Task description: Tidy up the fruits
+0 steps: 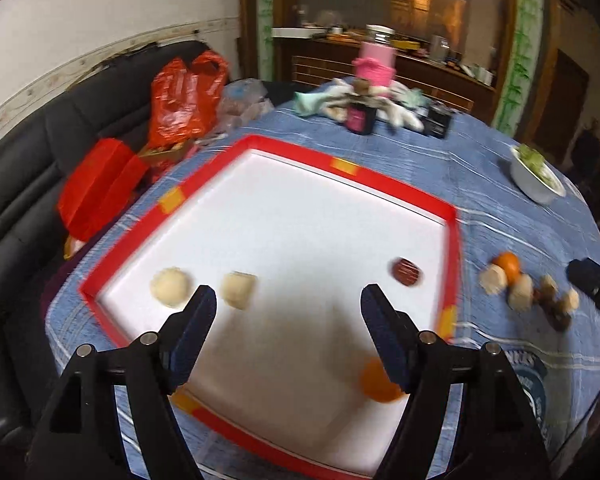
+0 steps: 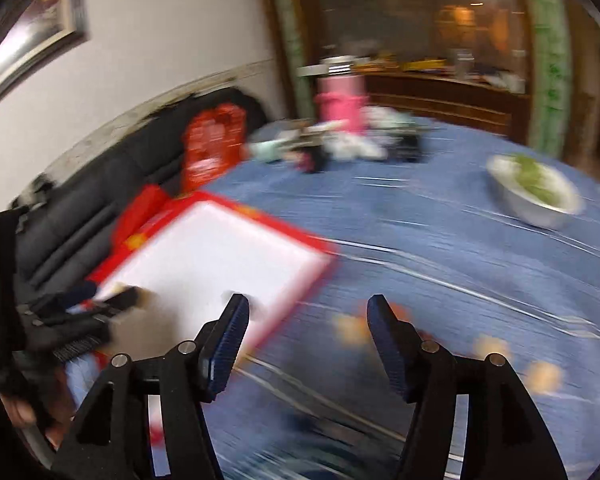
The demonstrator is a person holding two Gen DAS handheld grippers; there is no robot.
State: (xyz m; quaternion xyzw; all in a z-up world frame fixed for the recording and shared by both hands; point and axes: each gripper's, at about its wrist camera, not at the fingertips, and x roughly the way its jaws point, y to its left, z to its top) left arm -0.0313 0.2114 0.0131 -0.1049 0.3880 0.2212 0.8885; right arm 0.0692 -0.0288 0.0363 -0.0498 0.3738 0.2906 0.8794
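Left gripper [image 1: 288, 300]: black two-finger tool with dark blue pads, jaws spread wide, nothing between them; held over the near part of the tray.

Red-rimmed tray with a white floor and yellow tape patches [image 1: 454, 240]: lies flat on the blue striped tablecloth [image 1: 500, 208]. Contents, near to far: one orange round fruit [image 1: 374, 384] at the near right, partly behind the left gripper's right finger; two pale cream peeled fruits, a rounder one [image 1: 170, 286] at the left and a blockier one [image 1: 239, 289] just beside it; one dark red-brown oval fruit [image 1: 406, 272] near the right rim, well apart from the pale pair.

Right gripper [image 2: 308, 308]: same build, jaws apart and empty, over the cloth right of the tray. This view is heavily blurred.

Loose fruit cluster [image 1: 524, 288]: on the cloth right of the tray, an orange, several pale pieces and small brown ones, close together.

White bowl with green contents [image 1: 540, 188]: far right on the cloth.

Pink container [image 1: 376, 64]: far edge, amid mixed clutter too blurred to itemise.

Red plastic bag [image 1: 184, 96]: on the black sofa [image 1: 60, 136], far left.
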